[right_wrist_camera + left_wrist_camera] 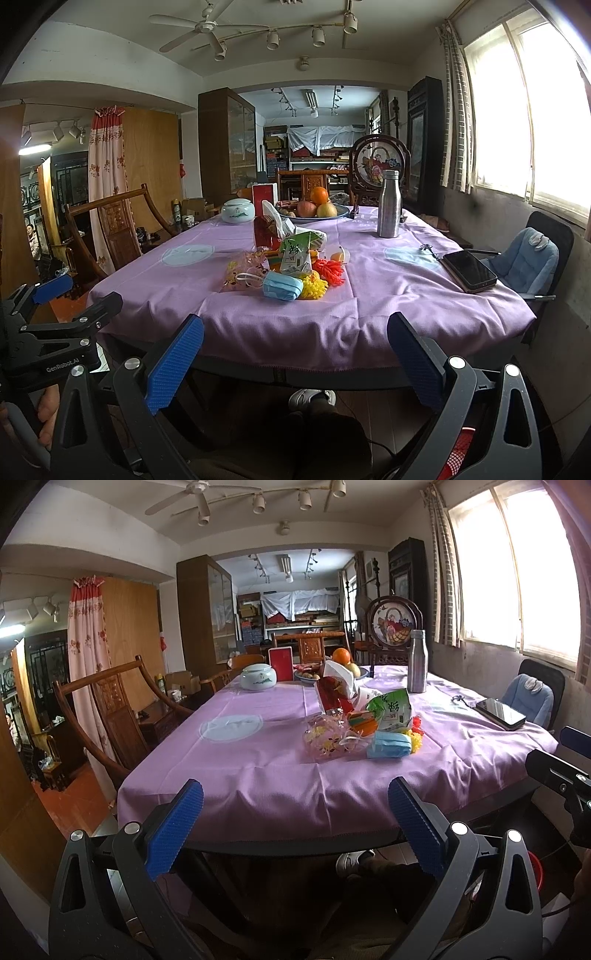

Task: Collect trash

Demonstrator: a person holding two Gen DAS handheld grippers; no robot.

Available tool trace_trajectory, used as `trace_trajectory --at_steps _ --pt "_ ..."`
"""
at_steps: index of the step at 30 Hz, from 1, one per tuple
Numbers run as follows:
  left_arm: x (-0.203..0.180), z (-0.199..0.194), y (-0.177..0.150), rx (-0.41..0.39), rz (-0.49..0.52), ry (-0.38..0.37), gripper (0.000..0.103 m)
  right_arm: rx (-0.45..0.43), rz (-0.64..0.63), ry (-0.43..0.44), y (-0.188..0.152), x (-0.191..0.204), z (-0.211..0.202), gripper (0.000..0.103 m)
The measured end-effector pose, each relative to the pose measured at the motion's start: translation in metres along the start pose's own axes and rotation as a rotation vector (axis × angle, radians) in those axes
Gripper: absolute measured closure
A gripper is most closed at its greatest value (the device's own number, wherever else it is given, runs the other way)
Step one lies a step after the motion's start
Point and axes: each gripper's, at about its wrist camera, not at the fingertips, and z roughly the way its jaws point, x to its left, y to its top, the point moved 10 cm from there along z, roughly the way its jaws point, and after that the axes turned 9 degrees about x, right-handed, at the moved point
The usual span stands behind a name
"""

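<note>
A table [258, 332] under a purple cloth [258, 775] carries a trash pile [284, 266], steel bottle [389, 203], phone [469, 271], fruit bowl [343, 211], ceramic jar [238, 211] and 1 red box [264, 192].

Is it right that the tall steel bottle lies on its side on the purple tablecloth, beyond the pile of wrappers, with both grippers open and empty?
Not quite: the tall steel bottle stands upright, as the right wrist view shows. It is on the purple tablecloth, beyond the pile of wrappers, and the left gripper and right gripper are open and empty.
</note>
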Motion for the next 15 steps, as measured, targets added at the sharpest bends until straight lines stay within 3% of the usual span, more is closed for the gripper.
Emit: trace_trajectory --at_steps 15 --pt "-0.004 0.003 -0.013 0.024 0.002 -0.003 0.007 0.011 0.005 -0.001 -0.005 0.000 0.004 0.006"
